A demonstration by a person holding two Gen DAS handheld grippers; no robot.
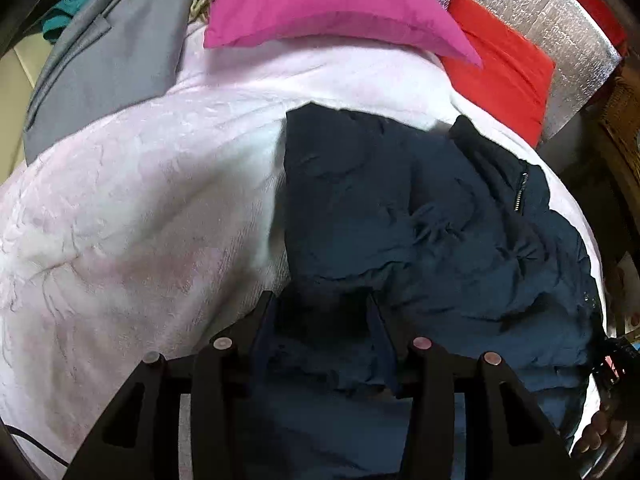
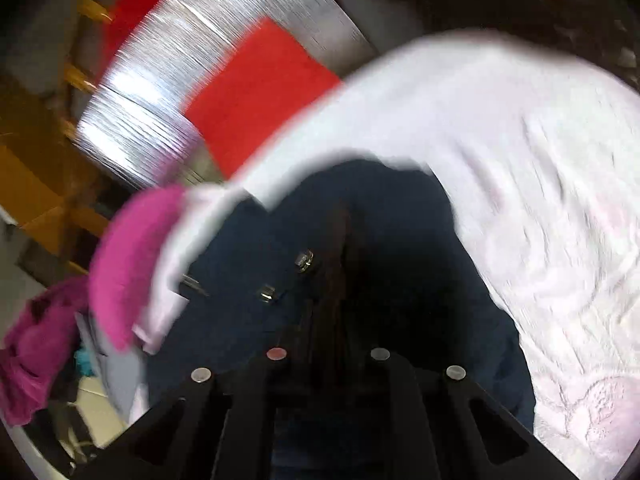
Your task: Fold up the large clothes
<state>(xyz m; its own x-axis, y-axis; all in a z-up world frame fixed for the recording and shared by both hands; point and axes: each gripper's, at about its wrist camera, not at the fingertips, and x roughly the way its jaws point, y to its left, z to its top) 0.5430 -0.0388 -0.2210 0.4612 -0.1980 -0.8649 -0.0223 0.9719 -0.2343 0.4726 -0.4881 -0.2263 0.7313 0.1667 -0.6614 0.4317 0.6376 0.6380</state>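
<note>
Garment: a crumpled dark navy padded jacket (image 1: 420, 208) fills the centre and lower right of the left wrist view, lying on a pale pink fleecy blanket (image 1: 132, 208); a short metal zip (image 1: 521, 192) shows at its upper right.

Left gripper: the left gripper (image 1: 320, 304) sits at the bottom centre of its frame, its two black fingers (image 1: 262, 312) spread apart with navy fabric bunched between them. The fingers flank the cloth; whether they press it cannot be told.

Right gripper: the right gripper (image 2: 340, 240) points up from the bottom centre of the right wrist view, which is smeared by motion blur. Its fingers look drawn close together into one dark line against the same jacket (image 2: 248, 256); whether cloth is pinched between them cannot be told.

Jacket detail: two small metal snaps (image 2: 266, 293) sit just left of the right gripper's fingers.

Bedding: a magenta pillow (image 1: 320, 4) lies at the top centre of the left view, a red pillow (image 1: 504, 64) to its right, both on the blanket's far edge.

Backdrop: a silver foil-faced panel (image 1: 532, 12) stands behind the pillows at upper right.

Left side: a grey folded cloth (image 1: 108, 64) occupies the upper left.

Right view surroundings: blanket (image 2: 540, 184) at right, red pillow (image 2: 260, 92) and foil panel (image 2: 168, 92) at upper left, magenta pillow (image 2: 128, 256) at left.
</note>
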